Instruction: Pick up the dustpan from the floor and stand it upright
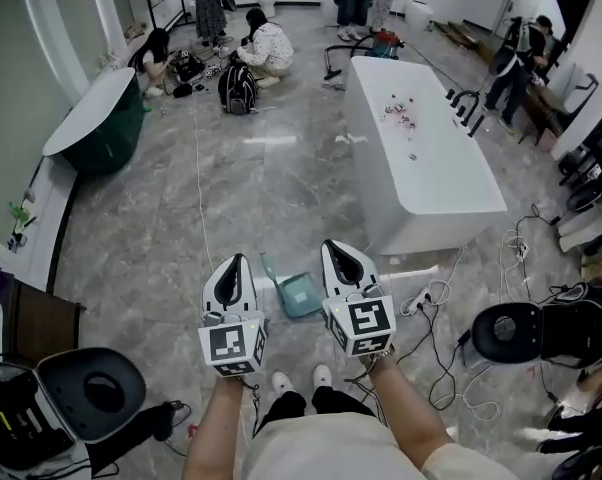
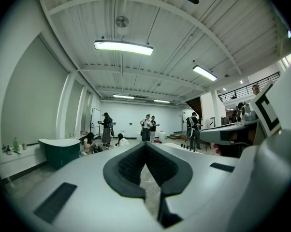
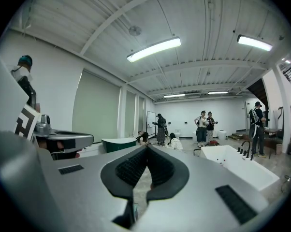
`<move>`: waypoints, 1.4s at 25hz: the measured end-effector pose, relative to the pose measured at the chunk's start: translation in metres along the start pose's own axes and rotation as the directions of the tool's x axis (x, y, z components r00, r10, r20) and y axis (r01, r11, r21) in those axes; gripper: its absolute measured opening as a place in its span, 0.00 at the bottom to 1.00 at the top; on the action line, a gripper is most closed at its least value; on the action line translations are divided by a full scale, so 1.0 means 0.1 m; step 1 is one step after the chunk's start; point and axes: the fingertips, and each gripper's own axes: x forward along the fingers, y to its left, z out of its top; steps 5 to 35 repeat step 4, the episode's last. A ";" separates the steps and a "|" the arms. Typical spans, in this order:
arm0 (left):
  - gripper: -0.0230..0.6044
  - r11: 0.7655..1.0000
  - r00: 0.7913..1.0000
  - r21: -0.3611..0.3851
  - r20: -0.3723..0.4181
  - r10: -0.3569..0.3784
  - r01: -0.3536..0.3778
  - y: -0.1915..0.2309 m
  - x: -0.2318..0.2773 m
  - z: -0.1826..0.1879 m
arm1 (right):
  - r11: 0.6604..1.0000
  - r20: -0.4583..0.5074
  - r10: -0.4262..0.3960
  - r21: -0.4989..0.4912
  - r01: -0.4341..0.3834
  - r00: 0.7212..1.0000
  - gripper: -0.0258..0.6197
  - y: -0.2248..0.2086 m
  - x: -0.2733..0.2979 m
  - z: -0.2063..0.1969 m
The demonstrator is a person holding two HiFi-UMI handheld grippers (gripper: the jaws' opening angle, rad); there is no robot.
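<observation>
Head view shows a teal dustpan (image 1: 299,294) lying flat on the grey marble floor (image 1: 231,198), just off the near end of the white bathtub (image 1: 421,158), with its handle pointing away from the tub. It is seen between the left gripper (image 1: 236,259) and the right gripper (image 1: 332,246), both held above the floor and apart from the dustpan. The right gripper is the one nearer the tub.

Left gripper view has the left gripper (image 2: 145,144) with its ribbed pads pressed together at the tips and nothing between them. Right gripper view shows the same for the right gripper (image 3: 146,147): its tips meet and it is empty.

Across the floor from the white bathtub stands a dark green bathtub (image 1: 96,123). Beyond the white tub's far end, people crouch beside a black backpack (image 1: 238,88).
</observation>
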 end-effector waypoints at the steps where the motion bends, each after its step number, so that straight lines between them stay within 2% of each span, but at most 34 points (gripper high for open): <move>1: 0.05 1.000 1.000 -0.001 -0.002 0.003 -0.003 0.00 -0.01 0.00 | 1.000 -0.003 0.003 0.001 -0.003 1.000 0.06 0.01 -0.01 -0.01; 35: 0.05 1.000 1.000 0.003 -0.016 0.015 -0.015 0.01 -0.07 0.00 | 1.000 -0.016 0.012 0.012 -0.012 1.000 0.06 0.04 -0.04 -0.04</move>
